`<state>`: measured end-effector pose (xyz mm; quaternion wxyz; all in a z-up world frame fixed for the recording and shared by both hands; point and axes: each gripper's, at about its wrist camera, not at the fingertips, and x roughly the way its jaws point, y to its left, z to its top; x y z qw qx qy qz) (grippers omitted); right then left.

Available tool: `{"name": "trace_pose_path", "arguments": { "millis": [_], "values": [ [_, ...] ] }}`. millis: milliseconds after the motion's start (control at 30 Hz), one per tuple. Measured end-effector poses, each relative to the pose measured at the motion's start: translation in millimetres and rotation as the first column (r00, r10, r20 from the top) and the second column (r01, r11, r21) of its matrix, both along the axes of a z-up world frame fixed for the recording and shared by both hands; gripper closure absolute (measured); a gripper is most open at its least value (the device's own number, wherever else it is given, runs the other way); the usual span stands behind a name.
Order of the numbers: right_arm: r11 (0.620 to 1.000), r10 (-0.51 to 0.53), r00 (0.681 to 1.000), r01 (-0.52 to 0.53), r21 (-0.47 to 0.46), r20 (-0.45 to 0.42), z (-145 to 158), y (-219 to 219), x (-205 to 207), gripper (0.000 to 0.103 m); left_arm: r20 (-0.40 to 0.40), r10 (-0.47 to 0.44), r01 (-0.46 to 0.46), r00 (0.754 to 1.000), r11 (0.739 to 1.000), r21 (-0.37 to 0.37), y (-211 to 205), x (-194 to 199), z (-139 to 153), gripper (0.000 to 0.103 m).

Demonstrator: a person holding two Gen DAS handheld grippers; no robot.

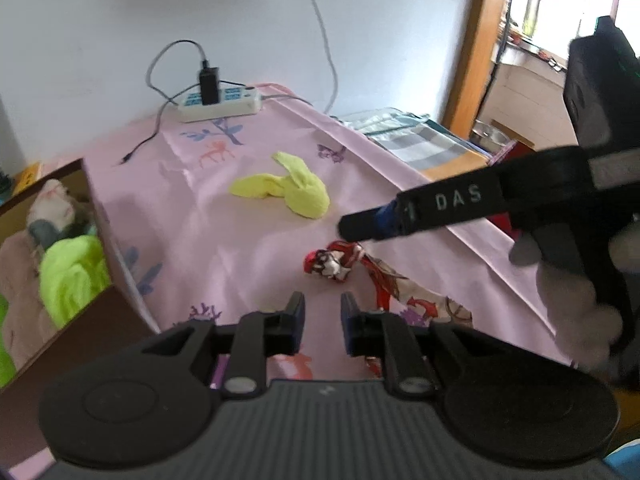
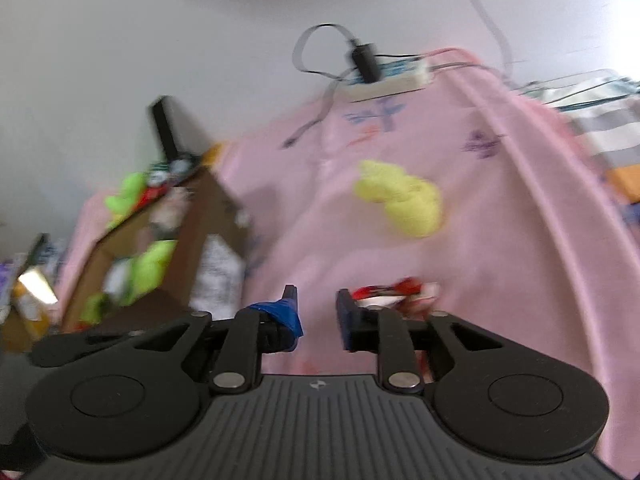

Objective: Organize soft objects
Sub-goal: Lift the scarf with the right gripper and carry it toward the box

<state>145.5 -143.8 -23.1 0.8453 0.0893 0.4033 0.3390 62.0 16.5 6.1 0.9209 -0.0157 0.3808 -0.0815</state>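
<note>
My left tongs hang over the pink cloth, jaws narrowly apart, nothing between them. My right tongs likewise: a small gap, empty. The red-and-white patterned sock lies knotted on the cloth just ahead of both. The yellow sock lies farther back. At left, the cardboard box holds other soft things.
</note>
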Motion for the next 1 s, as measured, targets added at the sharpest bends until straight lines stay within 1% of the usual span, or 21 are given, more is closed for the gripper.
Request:
{"name": "trace_pose_path", "arguments": {
  "millis": [33,67,133,233,300,400,433,533,600,633,667,700,733,767,867,1000],
  "values": [
    [0.999,-0.020,1.000,0.021,-0.041,0.023,-0.9,-2.7,2.0,0.097,-0.005,-0.004,0.004,1.000,1.000,0.011,-2.4,3.3,-3.3,0.056],
    [0.996,-0.039,0.998,0.043,-0.074,0.052,-1.5,-5.5,2.5,0.097,-0.005,-0.010,0.010,1.000,1.000,0.016,-5.0,6.4,-6.2,0.040],
    [0.991,-0.061,0.994,0.071,-0.115,0.087,-4.3,-12.9,3.9,0.097,-0.007,-0.038,0.038,0.999,0.999,0.018,-11.9,14.8,-11.8,0.040],
    [0.985,-0.059,0.997,0.067,-0.159,0.052,-17.7,-20.3,10.7,0.097,-0.028,-0.079,0.080,0.996,0.996,0.037,-24.0,31.7,-21.3,0.038],
    [0.978,-0.043,0.998,0.054,-0.202,0.055,-25.9,-20.5,13.5,0.096,-0.027,-0.090,0.092,0.996,0.991,0.100,-31.5,45.4,-30.1,0.038],
    [0.964,0.007,0.997,0.014,-0.267,0.079,-32.9,-18.9,12.6,0.096,-0.019,-0.122,0.123,0.992,0.971,0.207,-38.7,63.1,-40.4,0.038],
    [0.963,0.024,0.997,-0.002,-0.271,0.080,-35.2,-19.7,14.3,0.096,-0.018,-0.136,0.137,0.991,0.964,0.227,-39.5,66.7,-41.9,0.038],
    [0.967,0.057,0.997,-0.044,-0.250,0.046,-40.0,-22.2,21.6,0.095,-0.015,-0.188,0.186,0.982,0.947,0.261,-41.5,76.5,-45.9,0.038],
    [0.971,0.071,0.997,-0.063,-0.229,0.028,-42.7,-22.1,27.5,0.095,-0.060,-0.212,0.220,0.975,0.940,0.259,-43.8,85.3,-52.7,0.061],
    [0.974,0.075,0.997,-0.070,-0.214,0.017,-44.0,-22.1,31.1,0.095,-0.100,-0.215,0.234,0.971,0.943,0.235,-43.8,90.6,-57.3,0.084],
    [0.976,0.078,0.997,-0.075,-0.203,0.007,-44.9,-21.2,34.2,0.095,-0.134,-0.213,0.237,0.968,0.950,0.202,-43.3,94.5,-61.4,0.089],
    [0.978,0.082,0.997,-0.082,-0.190,-0.007,-46.8,-20.9,38.3,0.095,-0.152,-0.206,0.232,0.967,0.956,0.178,-42.6,96.2,-64.3,0.090],
    [0.979,0.088,0.996,-0.090,-0.182,-0.018,-47.7,-20.3,40.1,0.095,-0.162,-0.195,0.221,0.967,0.962,0.161,-42.2,97.0,-66.8,0.096],
    [0.979,0.095,0.995,-0.099,-0.175,-0.031,-49.2,-19.5,41.9,0.095,-0.171,-0.183,0.208,0.968,0.967,0.146,-41.4,97.9,-68.3,0.097],
    [0.980,0.106,0.991,-0.118,-0.159,-0.078,-55.4,-18.2,47.7,0.094,-0.173,-0.149,0.163,0.974,0.984,0.073,-37.7,97.1,-67.2,0.099],
    [0.990,0.106,0.984,-0.118,-0.081,-0.147,-63.3,-18.4,56.5,0.093,-0.166,-0.134,0.134,0.977,0.991,-0.016,-35.9,89.5,-64.2,0.099]
  ]
}}
